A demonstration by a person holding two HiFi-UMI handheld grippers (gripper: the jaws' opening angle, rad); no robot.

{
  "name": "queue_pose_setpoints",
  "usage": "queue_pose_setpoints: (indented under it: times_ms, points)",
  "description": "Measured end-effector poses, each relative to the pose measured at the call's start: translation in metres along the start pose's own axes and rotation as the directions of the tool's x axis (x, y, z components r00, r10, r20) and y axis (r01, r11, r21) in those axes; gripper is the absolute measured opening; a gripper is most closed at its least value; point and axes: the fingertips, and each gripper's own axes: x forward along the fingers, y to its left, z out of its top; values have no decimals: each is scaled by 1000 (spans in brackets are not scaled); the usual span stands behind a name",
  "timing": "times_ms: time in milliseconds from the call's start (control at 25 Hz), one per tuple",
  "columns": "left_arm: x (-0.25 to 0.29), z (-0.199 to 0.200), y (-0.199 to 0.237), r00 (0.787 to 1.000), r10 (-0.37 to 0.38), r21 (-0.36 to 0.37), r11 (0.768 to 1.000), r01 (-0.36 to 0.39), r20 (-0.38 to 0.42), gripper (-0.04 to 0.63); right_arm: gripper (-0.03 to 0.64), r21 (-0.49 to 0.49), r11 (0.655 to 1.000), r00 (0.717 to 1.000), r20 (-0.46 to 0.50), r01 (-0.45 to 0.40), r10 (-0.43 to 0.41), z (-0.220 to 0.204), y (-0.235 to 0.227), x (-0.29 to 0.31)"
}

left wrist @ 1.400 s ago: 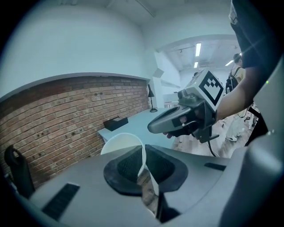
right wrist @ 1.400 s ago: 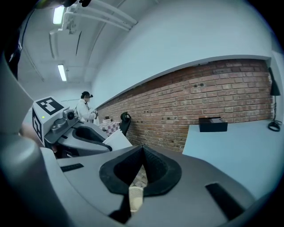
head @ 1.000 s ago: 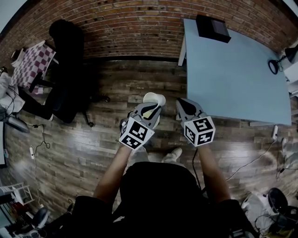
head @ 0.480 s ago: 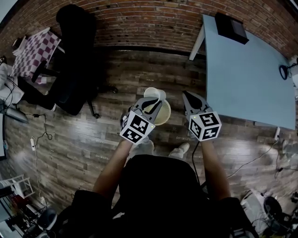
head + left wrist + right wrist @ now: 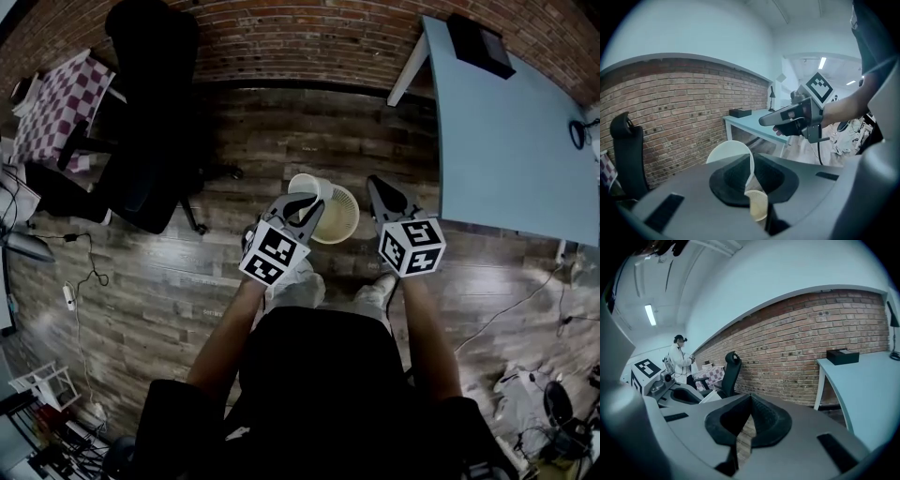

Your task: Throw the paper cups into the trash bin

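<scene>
- The left gripper (image 5: pixel 312 202) is seen clenched on the rim of a white paper cup (image 5: pixel 302 184). In the left gripper view the cup's thin wall (image 5: pixel 727 152) is pinched between the two black pads.
- The cup is held tilted, its open mouth turned away from the person.
- A cream mesh trash bin (image 5: pixel 339 217) stands upright on the wooden floor (image 5: pixel 234 281), near the left edge of the light blue table (image 5: pixel 506 141) and apart from it.
- In the head view the cup overlaps the far left rim of the bin. In the left gripper view part of the bin (image 5: pixel 757 206) shows below the pinched cup, through the gap under the pads.
- The right gripper (image 5: pixel 375 185) is seen with its jaws pressed together at the tips and nothing held; only floor planks show through the slit in the right gripper view.
- The right gripper is held beside the bin's right rim, level with the left one.
- A black box (image 5: pixel 480 45) lies at the table's far edge by the brick wall (image 5: pixel 300 37).
- A black office chair (image 5: pixel 150 112) stands at the left, well apart from the bin.
</scene>
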Motion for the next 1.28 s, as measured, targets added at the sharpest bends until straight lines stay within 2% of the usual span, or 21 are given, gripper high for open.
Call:
queue_pose_setpoints:
  times_ms: [240, 560, 800, 1120, 1280]
  points:
    - [-8, -24, 10, 999, -38, -39, 999, 37, -16, 31, 5, 6, 999, 999, -28, 38, -37, -11, 10, 9]
    - [8, -45, -8, 994, -102, -99, 990, 97, -44, 32, 5, 31, 998, 997, -53, 55, -54, -24, 0, 10]
    - [29, -68, -20, 990, -110, -190, 977, 93, -83, 31, 5, 53, 997, 995, -86, 51, -47, -43, -17, 12]
    - [76, -123, -35, 979, -135, -271, 958, 90, -151, 31, 5, 85, 996, 981, -192, 19, -2, -106, -37, 32]
    - [102, -149, -46, 971, -150, -295, 951, 91, -184, 31, 5, 112, 993, 971, -238, 31, -4, -142, -54, 36]
